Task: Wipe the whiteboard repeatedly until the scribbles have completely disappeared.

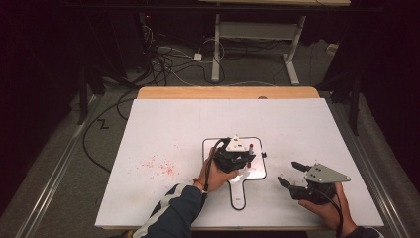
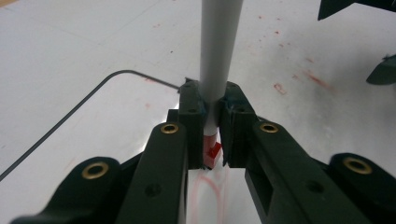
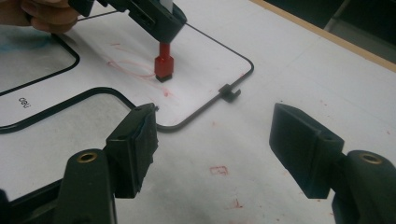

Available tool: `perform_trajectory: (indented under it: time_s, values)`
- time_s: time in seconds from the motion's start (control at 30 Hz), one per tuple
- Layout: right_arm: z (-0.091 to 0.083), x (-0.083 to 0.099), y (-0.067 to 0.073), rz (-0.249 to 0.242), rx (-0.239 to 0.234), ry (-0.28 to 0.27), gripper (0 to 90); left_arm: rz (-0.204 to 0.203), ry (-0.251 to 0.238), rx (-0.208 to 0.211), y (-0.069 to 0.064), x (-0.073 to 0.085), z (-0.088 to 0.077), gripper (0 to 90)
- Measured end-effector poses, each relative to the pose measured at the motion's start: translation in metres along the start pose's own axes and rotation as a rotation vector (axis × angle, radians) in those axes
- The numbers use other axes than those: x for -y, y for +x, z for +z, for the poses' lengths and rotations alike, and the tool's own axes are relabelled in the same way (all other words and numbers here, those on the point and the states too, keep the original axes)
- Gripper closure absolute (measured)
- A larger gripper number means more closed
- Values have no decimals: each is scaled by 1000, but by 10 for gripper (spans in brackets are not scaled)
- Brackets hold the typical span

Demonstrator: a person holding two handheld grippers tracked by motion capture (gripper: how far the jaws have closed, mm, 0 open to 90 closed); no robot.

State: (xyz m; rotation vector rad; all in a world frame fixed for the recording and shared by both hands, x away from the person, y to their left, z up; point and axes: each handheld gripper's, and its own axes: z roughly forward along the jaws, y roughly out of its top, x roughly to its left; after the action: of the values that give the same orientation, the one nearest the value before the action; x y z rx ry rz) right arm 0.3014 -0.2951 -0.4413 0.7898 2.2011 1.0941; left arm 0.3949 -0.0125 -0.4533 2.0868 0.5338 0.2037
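Left gripper [image 1: 241, 157]: jaws clenched on a red-tipped marker [image 2: 218, 56], tip touching the whiteboard [image 1: 257, 172].
Right gripper [image 1: 292, 173]: jaws released, at the whiteboard's 3 o'clock.

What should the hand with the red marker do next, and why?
Probably keep sliding the marker along the whiteboard to extend the stroke: the left gripper is clamped on its grey barrel, the red tip touches the board beside a faint red loop, and the right gripper waits open nearby.

The marker's [image 2: 215, 56] top is cut off by the left gripper view's upper edge, its red tip partly hidden between the tool's jaws.
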Motion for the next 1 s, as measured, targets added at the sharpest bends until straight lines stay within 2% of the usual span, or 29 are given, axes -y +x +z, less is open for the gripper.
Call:
perform_trajectory:
  time_s: [0.33, 0.6, 0.67, 0.9, 1.0]
  values:
    - [1, 0, 0, 5, -1, 3, 329, -29, -11, -32, 13, 17, -22, 788]
    - [1, 0, 0, 7, 3, 3, 329, -78, -11, -55, 23, 34, -48, 788]
    - [2, 0, 1, 4, 2, 6, 329, -96, -6, -48, 25, 36, -52, 788]
    - [1, -1, 1, 5, 3, 3, 329, -82, 21, -54, 23, 43, -67, 788]
    - [1, 0, 0, 2, 5, 6, 329, -86, 18, -49, 23, 48, -73, 787]
